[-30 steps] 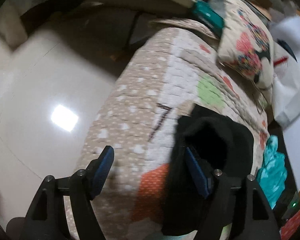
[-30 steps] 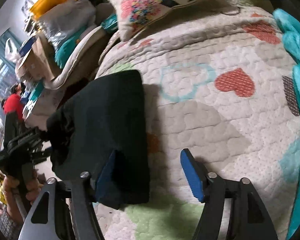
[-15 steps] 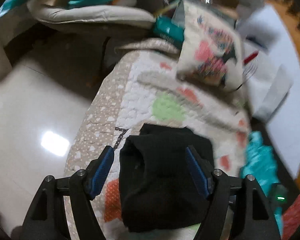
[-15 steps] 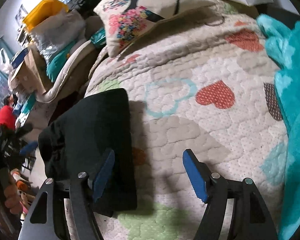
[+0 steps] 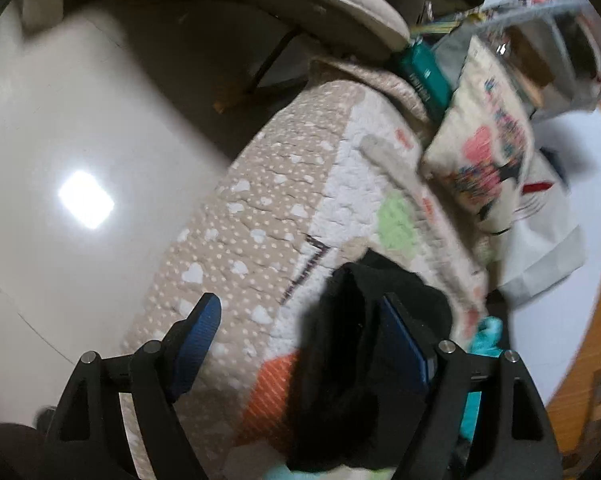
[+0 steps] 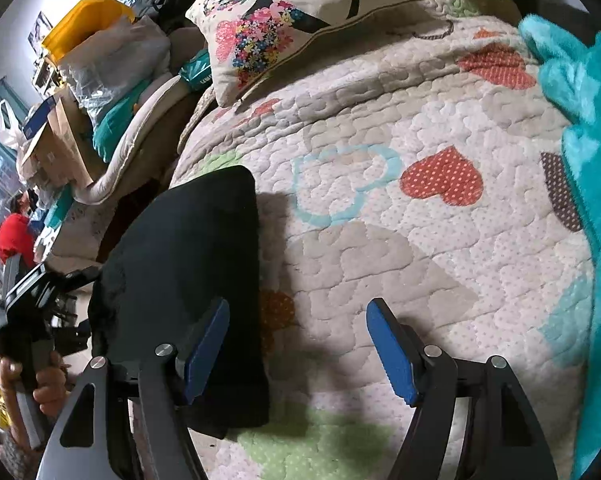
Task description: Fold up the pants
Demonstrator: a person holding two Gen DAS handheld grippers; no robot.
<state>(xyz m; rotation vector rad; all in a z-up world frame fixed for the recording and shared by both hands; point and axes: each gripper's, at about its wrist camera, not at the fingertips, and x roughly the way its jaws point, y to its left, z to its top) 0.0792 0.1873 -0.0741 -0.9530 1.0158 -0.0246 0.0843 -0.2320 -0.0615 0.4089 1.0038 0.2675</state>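
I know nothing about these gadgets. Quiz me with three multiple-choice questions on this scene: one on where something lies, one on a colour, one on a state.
1. Where do the folded pants lie?
A. on the floor
B. near the quilt's edge
C. on the pillow

2. What colour are the pants?
A. black
B. red
C. teal

3. How does the right gripper stand?
A. shut on the pants
B. shut on the pillow
C. open, holding nothing

Answers:
1 B, the quilt drops off just beside them.
2 A, the bundle is dark throughout.
3 C, bare quilt shows between its blue pads.
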